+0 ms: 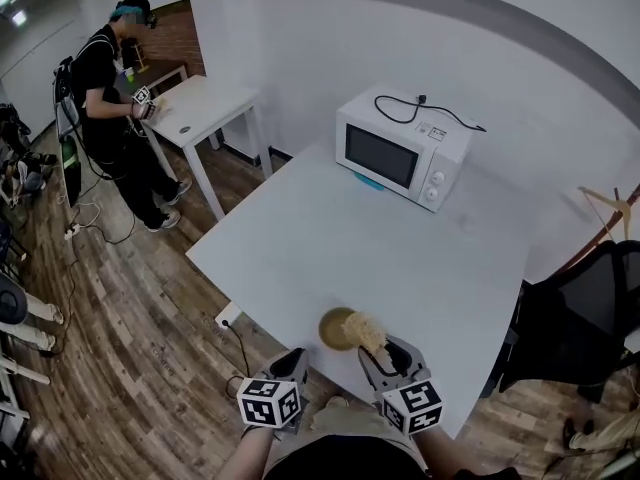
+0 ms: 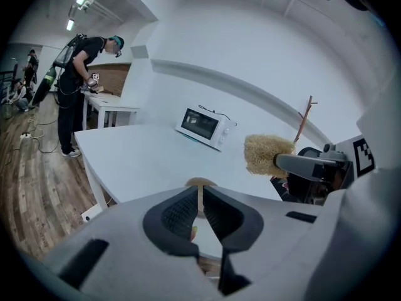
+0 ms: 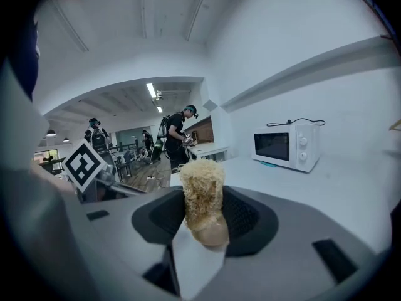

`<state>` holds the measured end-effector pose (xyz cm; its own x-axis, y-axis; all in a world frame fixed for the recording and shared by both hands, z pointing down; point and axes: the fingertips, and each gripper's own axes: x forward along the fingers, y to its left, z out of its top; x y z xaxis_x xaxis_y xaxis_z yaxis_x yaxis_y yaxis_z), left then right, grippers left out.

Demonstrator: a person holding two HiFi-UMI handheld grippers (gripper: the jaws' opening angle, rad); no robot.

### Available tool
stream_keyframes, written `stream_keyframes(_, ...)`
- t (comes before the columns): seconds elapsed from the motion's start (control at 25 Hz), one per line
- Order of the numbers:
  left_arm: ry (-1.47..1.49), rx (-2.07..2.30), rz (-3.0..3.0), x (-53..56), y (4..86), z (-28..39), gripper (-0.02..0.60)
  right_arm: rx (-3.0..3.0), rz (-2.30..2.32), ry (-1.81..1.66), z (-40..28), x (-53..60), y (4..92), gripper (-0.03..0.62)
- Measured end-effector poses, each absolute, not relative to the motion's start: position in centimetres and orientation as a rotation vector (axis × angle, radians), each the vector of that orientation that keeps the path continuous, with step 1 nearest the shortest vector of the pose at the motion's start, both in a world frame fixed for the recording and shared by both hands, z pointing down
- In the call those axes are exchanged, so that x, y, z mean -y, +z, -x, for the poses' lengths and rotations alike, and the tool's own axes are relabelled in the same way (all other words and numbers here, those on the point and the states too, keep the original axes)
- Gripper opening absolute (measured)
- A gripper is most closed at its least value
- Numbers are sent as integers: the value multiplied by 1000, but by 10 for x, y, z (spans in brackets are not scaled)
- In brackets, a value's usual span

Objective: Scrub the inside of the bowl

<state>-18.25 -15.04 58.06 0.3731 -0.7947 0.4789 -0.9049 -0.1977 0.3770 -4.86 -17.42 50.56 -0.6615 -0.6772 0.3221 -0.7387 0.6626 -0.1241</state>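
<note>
Right tool [image 3: 203,200] is clamped on one scrubber [image 3: 202,190], a coarse, straw-coloured bundle of fibres with a smooth, rounded butt. Its long axis runs along the jaws, and its bristly end points ahead past the tips. Left tool [image 2: 200,192], just beside the right one, is closed, seemingly pinching the thin rim of one round tan bowl [image 1: 333,330]. That bowl is just ahead of both tools, at the smooth white bench [image 1: 400,258]. One boxy white microwave [image 1: 402,148] stands well beyond.
</note>
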Motion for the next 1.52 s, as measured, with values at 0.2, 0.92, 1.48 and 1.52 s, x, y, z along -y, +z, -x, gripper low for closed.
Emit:
stream_keyframes(0.2,290,1379,-2019,178,608,178,21,2596,-1132,365,49,187,522,173)
stream_keyframes(0.92,354,1222,-1870,236,678,160,87,2534,-1136,420,43,200,552,173)
stream_keyframes(1.48,390,1276,-1925,246,665,154,31,2465,-1099,440,45,204,575,173)
stream_keyframes(1.52,380,1284,-1931,246,661,154,31,2460,-1090,442,46,203,577,173)
